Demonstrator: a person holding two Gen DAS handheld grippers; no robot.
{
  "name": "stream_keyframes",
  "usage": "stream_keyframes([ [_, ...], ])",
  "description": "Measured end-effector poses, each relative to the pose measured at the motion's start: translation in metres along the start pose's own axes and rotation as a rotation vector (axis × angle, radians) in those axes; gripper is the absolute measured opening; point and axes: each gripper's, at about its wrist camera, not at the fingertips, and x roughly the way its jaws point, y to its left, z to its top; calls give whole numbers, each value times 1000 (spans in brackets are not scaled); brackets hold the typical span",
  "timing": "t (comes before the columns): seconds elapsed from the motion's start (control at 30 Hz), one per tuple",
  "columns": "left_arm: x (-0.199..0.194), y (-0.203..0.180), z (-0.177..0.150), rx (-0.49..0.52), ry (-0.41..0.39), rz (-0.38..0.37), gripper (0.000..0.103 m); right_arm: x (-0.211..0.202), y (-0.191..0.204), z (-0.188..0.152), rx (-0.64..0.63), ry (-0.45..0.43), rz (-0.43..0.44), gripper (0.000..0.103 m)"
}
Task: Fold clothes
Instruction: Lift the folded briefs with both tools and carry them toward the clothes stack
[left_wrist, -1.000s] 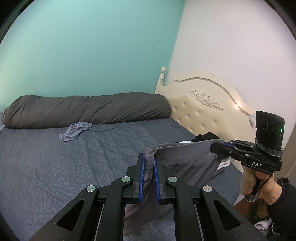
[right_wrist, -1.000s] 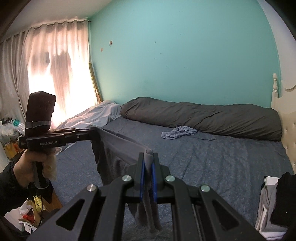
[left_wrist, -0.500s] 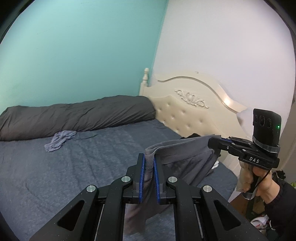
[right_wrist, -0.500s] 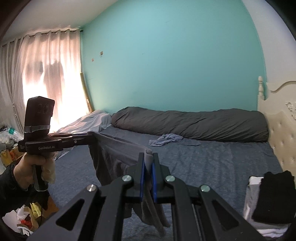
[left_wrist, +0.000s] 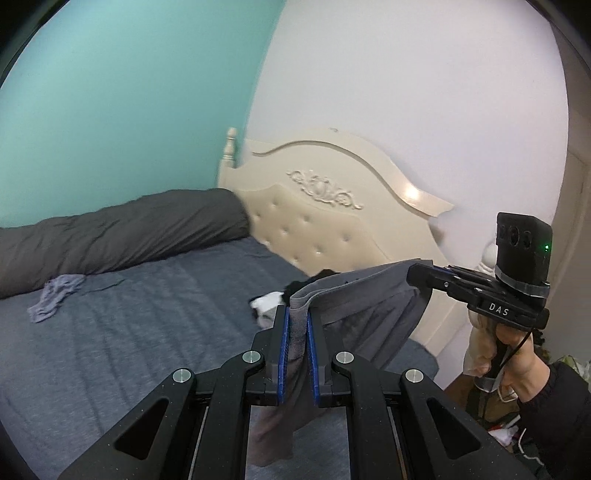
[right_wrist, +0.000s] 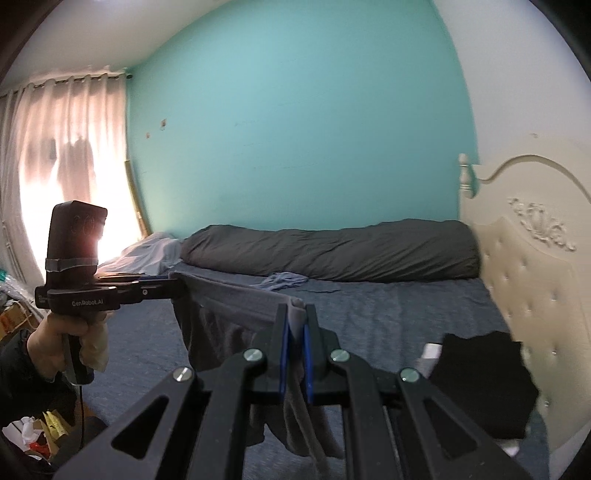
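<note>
A grey garment (left_wrist: 354, 306) hangs in the air above the bed, stretched by its waistband between both grippers. My left gripper (left_wrist: 297, 314) is shut on one end of the band, the blue pads pinching the cloth. My right gripper (right_wrist: 294, 314) is shut on the other end, and the grey garment (right_wrist: 221, 325) sags below it. Each gripper shows in the other's view: the right gripper (left_wrist: 417, 275) at the right, the left gripper (right_wrist: 177, 286) at the left, each held by a hand. A folded stack with a black piece (right_wrist: 480, 376) on top lies by the headboard.
The bed (left_wrist: 129, 332) has a dark blue sheet, a rolled grey duvet (right_wrist: 332, 251) along the teal wall and a crumpled blue-grey garment (left_wrist: 53, 295) in front of it. A cream headboard (left_wrist: 332, 221) stands at the right. Curtains (right_wrist: 55, 166) and floor clutter lie left.
Both grippers, still shut on the garment, have swung towards the headboard end of the bed. The headboard and the folded stack now fill more of both views.
</note>
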Motion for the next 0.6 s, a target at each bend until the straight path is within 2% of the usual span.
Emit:
stream_keyframes([
  [0.27, 66, -45, 11, 6, 35, -68, 10, -39, -64, -9, 39, -6, -100, 7],
  [0.6, 130, -93, 32, 45, 66, -113, 10, -68, -126, -14, 76, -15, -180, 7],
])
